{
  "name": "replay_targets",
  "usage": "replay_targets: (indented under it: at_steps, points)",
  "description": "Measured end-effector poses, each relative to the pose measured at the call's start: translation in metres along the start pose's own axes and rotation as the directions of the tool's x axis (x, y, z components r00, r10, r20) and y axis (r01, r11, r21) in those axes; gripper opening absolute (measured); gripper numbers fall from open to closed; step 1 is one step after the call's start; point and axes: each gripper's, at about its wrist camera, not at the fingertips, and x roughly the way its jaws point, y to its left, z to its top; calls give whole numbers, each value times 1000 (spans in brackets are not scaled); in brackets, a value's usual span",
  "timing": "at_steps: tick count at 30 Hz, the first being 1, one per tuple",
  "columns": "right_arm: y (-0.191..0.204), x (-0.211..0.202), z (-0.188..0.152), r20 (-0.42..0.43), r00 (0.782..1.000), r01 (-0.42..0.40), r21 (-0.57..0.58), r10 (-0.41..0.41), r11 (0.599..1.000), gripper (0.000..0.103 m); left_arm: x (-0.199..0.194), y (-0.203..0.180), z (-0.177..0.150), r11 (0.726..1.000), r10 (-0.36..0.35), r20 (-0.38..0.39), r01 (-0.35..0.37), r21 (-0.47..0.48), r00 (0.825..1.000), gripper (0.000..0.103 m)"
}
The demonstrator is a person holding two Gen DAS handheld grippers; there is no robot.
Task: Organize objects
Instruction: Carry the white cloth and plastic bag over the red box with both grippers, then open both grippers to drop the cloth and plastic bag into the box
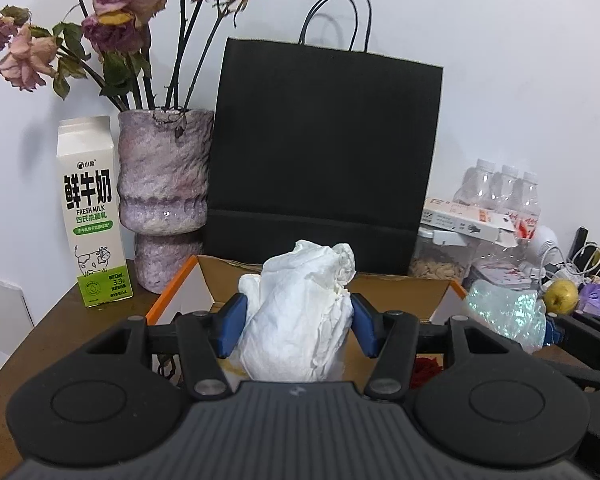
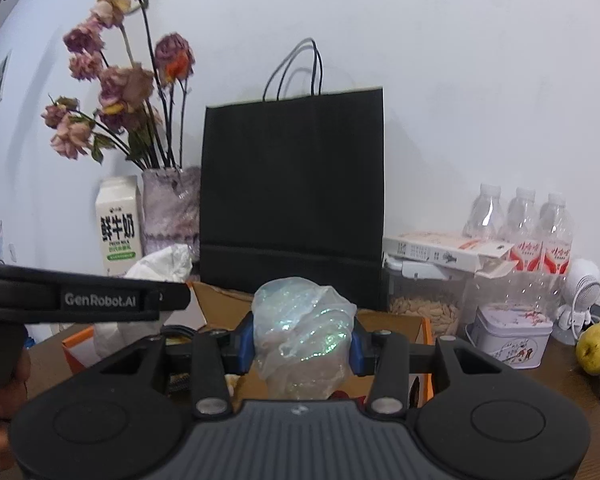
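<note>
Closest to the left wrist camera, the left gripper [image 1: 296,322] pinches a crumpled white tissue wad [image 1: 300,312], its blue pads pressed into both flanks so the soft paper bulges up and forward between them. The wad hangs over an open cardboard box [image 1: 400,292] with orange-edged flaps, which sits on the brown surface [image 1: 60,320] in front of a tall black paper bag [image 1: 324,152]; judging by that position, the box is where the scrap is meant to go. Left of the bag stand a mottled purple vase [image 1: 164,196] of dried roses and a milk carton [image 1: 94,212], both pushed back against the wall and so clear of the box. At the right edge, a shiny plastic wrapper [image 1: 508,312] shows in the other tool, with a yellow-green apple [image 1: 560,296] behind it.

From the right wrist camera, the right gripper [image 2: 304,344] is clamped on that crumpled iridescent plastic wrapper [image 2: 306,332], squeezed at its waist, also poised above the same box [image 2: 392,320]. The left tool's strap and the tissue [image 2: 160,264] sit just to the left, so both loads approach the box side by side. Further right, a clear container of nuts [image 2: 424,304], a white tin [image 2: 512,332], three water bottles [image 2: 520,220] and the apple [image 2: 596,348] crowd the surface.
</note>
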Motion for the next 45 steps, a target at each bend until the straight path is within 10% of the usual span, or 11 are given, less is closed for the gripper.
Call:
replay_targets:
  at_steps: [10, 14, 19, 45]
  points:
    - [-7, 23, -9, -65, 998, 15, 2, -15, 1000, 46, 31, 5, -6, 999, -22, -61, 24, 26, 998, 59]
    - [-7, 28, -12, -98, 995, 14, 2, -14, 1000, 49, 30, 2, -8, 999, -16, -43, 18, 45, 999, 89]
    - [-9, 30, -16, -111, 993, 48, 8, -47, 999, 103, 28, 5, -8, 1000, -25, -30, 26, 16, 999, 103]
    - [-10, 7, -11, -104, 993, 61, 10, -60, 998, 103, -4, 20, -20, 999, -12, -5, 12, -46, 1000, 103]
